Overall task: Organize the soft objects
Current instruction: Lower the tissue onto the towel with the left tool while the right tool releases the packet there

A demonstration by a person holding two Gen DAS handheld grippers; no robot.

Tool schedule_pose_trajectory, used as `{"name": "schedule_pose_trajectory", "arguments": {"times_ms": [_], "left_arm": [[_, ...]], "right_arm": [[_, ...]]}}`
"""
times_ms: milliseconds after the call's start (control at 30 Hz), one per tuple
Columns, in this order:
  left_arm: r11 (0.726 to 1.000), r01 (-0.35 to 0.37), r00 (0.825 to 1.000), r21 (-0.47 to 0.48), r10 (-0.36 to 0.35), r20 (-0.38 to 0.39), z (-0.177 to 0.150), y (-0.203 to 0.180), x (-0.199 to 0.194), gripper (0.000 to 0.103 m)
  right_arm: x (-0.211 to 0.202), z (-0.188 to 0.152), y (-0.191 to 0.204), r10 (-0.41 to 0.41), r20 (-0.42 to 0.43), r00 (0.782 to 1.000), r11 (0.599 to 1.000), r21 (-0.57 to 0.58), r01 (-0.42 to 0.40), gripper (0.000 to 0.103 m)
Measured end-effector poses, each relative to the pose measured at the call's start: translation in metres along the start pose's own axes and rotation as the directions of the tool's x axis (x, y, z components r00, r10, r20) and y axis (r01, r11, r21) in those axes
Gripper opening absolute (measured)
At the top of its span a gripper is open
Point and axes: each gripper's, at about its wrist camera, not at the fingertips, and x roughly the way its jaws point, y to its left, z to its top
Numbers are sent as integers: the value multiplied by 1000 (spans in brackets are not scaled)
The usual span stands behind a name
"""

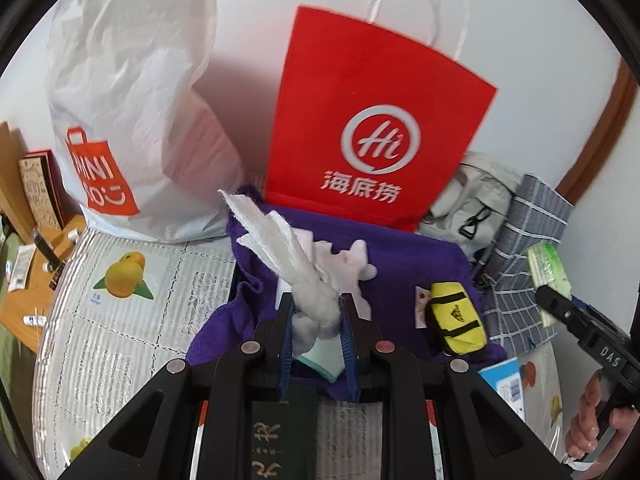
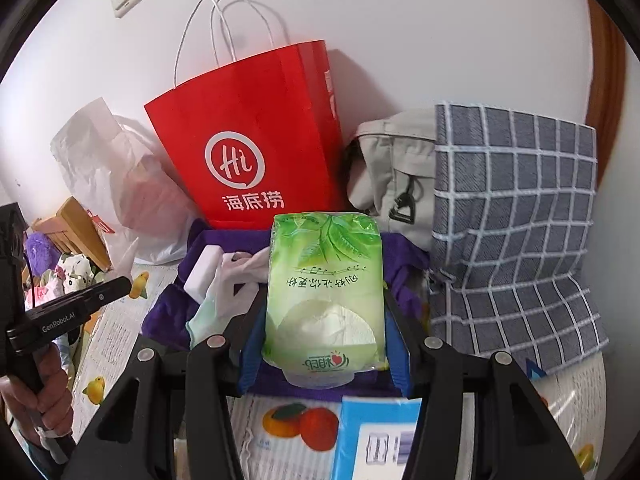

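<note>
**Both claws loaded above the purple cloth**

Left claw (image 1: 316, 320), low centre of its own view: narrow gap, blue pads clamped on a bunched white cloth (image 1: 296, 264), loose end trailing toward upper left. Just behind it, a purple cloth (image 1: 408, 264) spread over the tabletop (image 1: 120, 320), carrying a white glove (image 1: 352, 256) at centre and a small yellow bag (image 1: 456, 320) right of centre.

Right claw (image 2: 324, 320), low centre of its own view: roughly half open, pads pressed on both sides of a green tissue pack (image 2: 326, 280), held above the purple cloth. Same pack visible at the far right edge of the left view.

Behind, against the wall: red paper bag (image 1: 372, 120) at centre, white plastic bag (image 1: 132, 100) upper left, grey checked cloth (image 2: 516, 220) at right.
</note>
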Motion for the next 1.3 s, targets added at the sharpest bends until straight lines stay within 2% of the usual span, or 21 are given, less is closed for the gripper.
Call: {"name": "schedule_pose_trajectory", "arguments": {"times_ms": [200, 400, 600, 867, 1133, 1233, 1300], "left_arm": [[999, -20, 998, -33, 18, -57, -2, 15, 33, 21], [999, -29, 990, -33, 24, -136, -14, 24, 66, 21], [999, -27, 983, -41, 19, -182, -22, 28, 80, 21], [999, -32, 977, -38, 23, -214, -27, 26, 89, 21], [999, -27, 970, -34, 18, -243, -32, 22, 100, 21], [999, -27, 968, -31, 19, -249, -33, 21, 102, 23], [1000, -20, 966, -22, 14, -257, -34, 19, 102, 29]], "right_arm": [[25, 6, 0, 15, -19, 1000, 1000, 0, -15, 52], [61, -1, -8, 34, -95, 995, 999, 13, -33, 52], [90, -10, -16, 58, -168, 984, 998, 41, -52, 52], [118, -21, -14, 19, -244, 970, 1000, 17, -15, 52], [130, -27, -9, -7, -272, 962, 1000, -9, 5, 52], [132, -27, -9, -12, -272, 962, 1000, -12, 9, 55], [132, -26, -6, -26, -260, 965, 1000, -21, 21, 67]]}}
